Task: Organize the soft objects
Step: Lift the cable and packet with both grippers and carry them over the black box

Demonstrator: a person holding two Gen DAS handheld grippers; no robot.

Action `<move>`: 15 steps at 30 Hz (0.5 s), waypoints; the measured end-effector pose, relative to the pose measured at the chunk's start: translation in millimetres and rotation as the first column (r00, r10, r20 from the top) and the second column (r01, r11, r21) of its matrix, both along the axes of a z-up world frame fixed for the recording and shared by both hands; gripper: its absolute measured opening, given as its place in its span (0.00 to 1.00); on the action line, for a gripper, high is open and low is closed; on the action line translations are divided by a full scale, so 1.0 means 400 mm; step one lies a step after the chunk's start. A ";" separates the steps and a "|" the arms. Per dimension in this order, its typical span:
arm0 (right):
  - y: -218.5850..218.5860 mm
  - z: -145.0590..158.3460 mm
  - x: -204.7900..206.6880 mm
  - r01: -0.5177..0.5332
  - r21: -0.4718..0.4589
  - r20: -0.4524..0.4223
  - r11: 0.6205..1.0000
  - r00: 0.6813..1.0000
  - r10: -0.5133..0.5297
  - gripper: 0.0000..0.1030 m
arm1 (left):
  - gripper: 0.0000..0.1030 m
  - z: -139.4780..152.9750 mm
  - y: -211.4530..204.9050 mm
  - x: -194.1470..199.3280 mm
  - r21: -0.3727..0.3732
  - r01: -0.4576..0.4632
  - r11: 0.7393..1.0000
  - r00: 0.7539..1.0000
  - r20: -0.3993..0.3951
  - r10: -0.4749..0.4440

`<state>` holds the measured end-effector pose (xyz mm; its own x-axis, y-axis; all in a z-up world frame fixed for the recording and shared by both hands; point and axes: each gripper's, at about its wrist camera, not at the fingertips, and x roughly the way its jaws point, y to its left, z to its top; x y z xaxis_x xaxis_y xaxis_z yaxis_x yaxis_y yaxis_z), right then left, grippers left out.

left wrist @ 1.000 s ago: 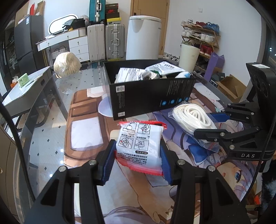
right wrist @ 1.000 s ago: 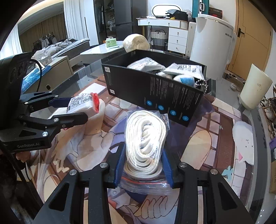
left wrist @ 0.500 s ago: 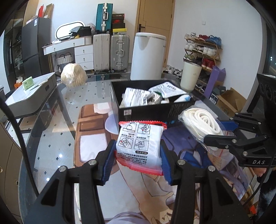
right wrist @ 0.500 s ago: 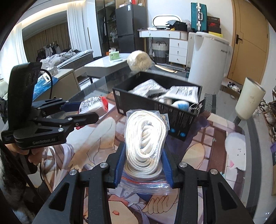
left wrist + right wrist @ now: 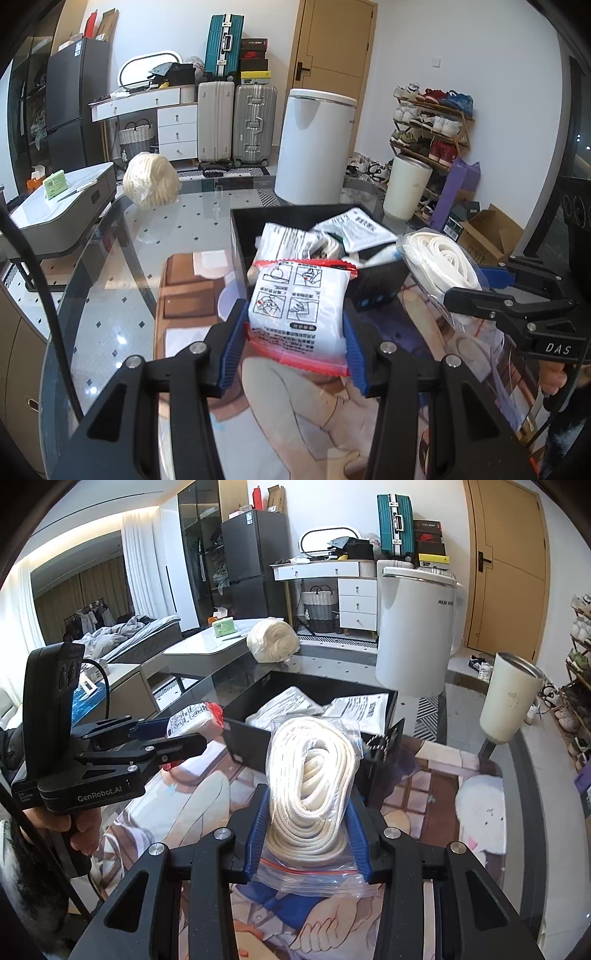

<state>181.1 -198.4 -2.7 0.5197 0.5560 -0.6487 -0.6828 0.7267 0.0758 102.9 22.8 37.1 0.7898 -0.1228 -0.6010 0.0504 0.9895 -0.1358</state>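
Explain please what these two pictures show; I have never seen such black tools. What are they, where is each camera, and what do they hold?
No robot: a person holds a two-finger gripper in each hand, each with a camera looking along its fingers. The left gripper clamps a white packet with red edges. The right gripper clamps a clear bag of coiled white rope. Ahead, on a glass table with an illustrated mat, stands a black box already holding packets.

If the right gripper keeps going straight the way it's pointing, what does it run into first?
Most likely the black box. The right gripper, shut on the bagged rope coil, points at its near wall and open top. Depth is unclear, so the bag may clear the rim and reach the packets inside.
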 end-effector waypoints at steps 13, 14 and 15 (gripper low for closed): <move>0.029 0.049 0.079 0.043 -0.026 0.019 0.999 0.999 -0.043 0.39 | 0.46 0.025 0.013 0.092 -0.005 0.005 1.000 1.000 0.013 -0.005; 0.031 0.050 0.085 0.045 -0.026 0.019 0.999 0.999 -0.044 0.39 | 0.46 0.027 0.014 0.097 -0.006 0.003 1.000 1.000 0.014 -0.003; 0.034 0.052 0.090 0.048 -0.028 0.020 0.998 0.999 -0.047 0.39 | 0.46 0.030 0.015 0.102 -0.006 0.000 1.000 1.000 0.017 0.000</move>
